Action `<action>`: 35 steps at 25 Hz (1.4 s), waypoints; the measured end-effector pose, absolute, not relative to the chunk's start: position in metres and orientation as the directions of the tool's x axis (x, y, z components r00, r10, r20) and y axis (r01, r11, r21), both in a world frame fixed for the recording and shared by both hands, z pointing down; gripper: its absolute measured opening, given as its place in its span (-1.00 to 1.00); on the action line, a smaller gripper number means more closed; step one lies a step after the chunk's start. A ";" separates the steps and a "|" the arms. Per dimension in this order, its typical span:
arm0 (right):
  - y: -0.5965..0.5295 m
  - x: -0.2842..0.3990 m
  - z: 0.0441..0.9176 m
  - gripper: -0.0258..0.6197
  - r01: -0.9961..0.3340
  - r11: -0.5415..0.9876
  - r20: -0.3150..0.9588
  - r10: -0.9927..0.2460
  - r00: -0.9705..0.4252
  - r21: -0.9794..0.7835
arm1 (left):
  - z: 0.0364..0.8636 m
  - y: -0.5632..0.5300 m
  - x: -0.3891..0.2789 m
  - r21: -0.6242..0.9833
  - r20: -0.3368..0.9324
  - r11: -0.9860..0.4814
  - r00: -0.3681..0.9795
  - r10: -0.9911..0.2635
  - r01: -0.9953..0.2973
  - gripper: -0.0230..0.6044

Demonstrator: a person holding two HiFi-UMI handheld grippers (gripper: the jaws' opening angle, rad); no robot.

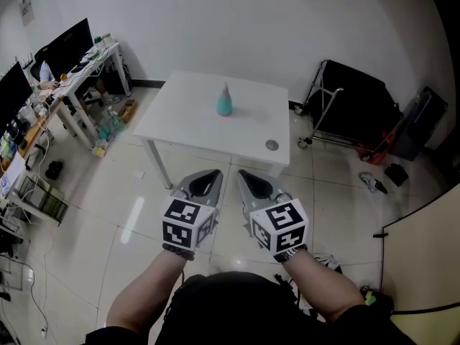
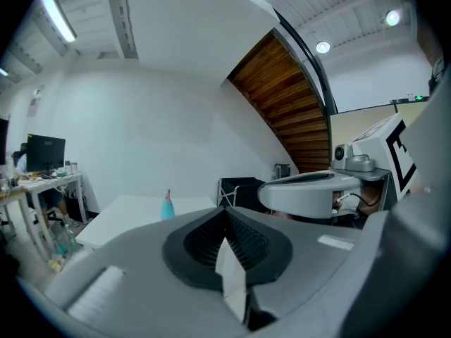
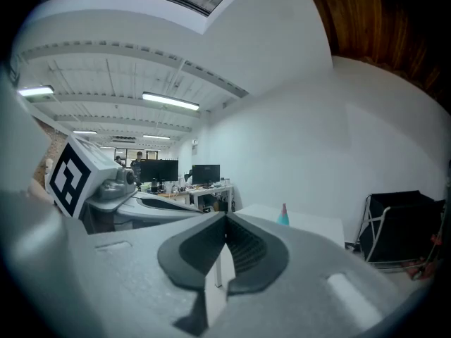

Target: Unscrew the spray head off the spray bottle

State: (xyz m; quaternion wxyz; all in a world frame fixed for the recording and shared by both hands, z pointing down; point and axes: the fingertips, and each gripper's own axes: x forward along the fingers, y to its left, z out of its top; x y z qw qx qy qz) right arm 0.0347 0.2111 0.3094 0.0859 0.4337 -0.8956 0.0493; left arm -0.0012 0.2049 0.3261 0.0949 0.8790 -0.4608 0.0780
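A teal spray bottle point(image 1: 224, 100) with a pale spray head stands upright near the middle of a white table point(image 1: 194, 124). It shows small and far off in the left gripper view point(image 2: 167, 208) and the right gripper view point(image 3: 282, 215). Both grippers are held side by side over the floor, short of the table's near edge. My left gripper point(image 1: 210, 175) is shut with nothing in it, and so is my right gripper point(image 1: 246, 175). Each gripper's jaws meet tip to tip in its own view, left gripper point(image 2: 225, 213) and right gripper point(image 3: 225, 219).
A small round grey disc point(image 1: 272, 145) lies near the table's front right corner. A black folding cart point(image 1: 352, 110) stands to the right of the table. Desks with monitors point(image 1: 68, 45) line the left wall. A wooden panel point(image 1: 424, 257) stands at the right.
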 end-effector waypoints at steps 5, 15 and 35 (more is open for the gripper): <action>0.202 0.018 0.307 -0.95 -0.794 0.607 0.196 -0.777 -0.598 -0.017 | 0.325 0.197 -0.018 0.096 0.223 -0.568 0.574 -0.788 -0.817 -0.90; 0.183 0.017 0.311 -0.95 -0.806 0.591 0.211 -0.787 -0.580 -0.013 | 0.330 0.178 -0.021 0.111 0.222 -0.579 0.588 -0.778 -0.808 -0.90; 0.078 0.059 0.335 -0.95 -0.770 0.636 0.242 -0.738 -0.629 -0.062 | 0.352 0.074 0.020 0.120 0.285 -0.518 0.529 -0.799 -0.847 -0.90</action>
